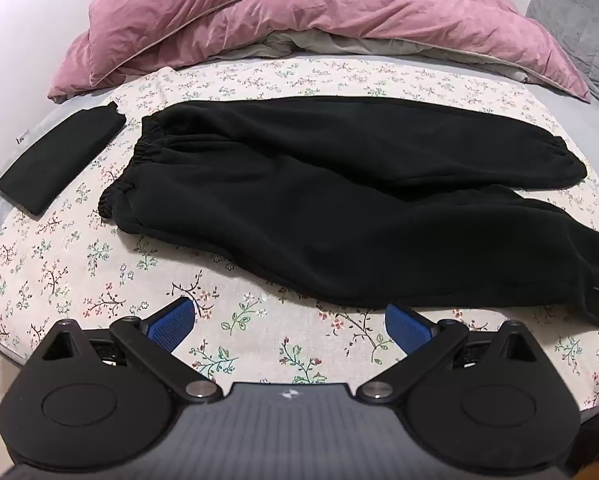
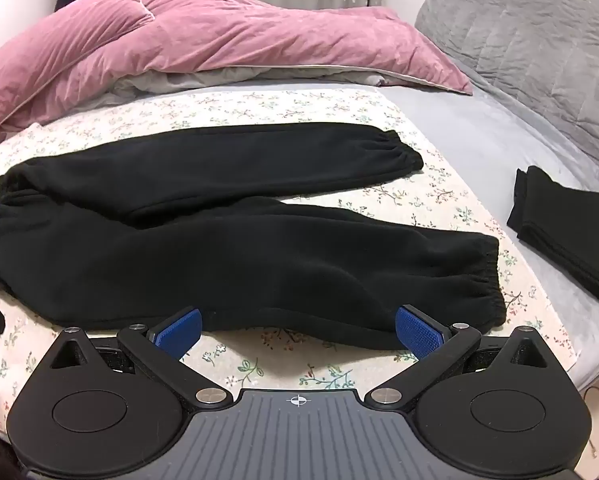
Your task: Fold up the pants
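Black sweatpants (image 1: 319,184) lie spread flat on a floral cloth (image 1: 99,272), elastic waistband to the left and both legs running right. In the right wrist view the same pants (image 2: 219,248) show their two cuffed leg ends at the right. My left gripper (image 1: 291,320) hovers open over the cloth just short of the pants' near edge, blue pads wide apart with nothing between them. My right gripper (image 2: 297,328) is open too, its blue pads level with the near leg's lower edge, close to the cuff.
A folded black garment (image 1: 59,160) lies left of the waistband, and another folded black piece (image 2: 567,232) sits on the grey sheet at the right. A pink duvet (image 2: 199,40) and a grey quilted pillow (image 2: 539,48) are piled at the back.
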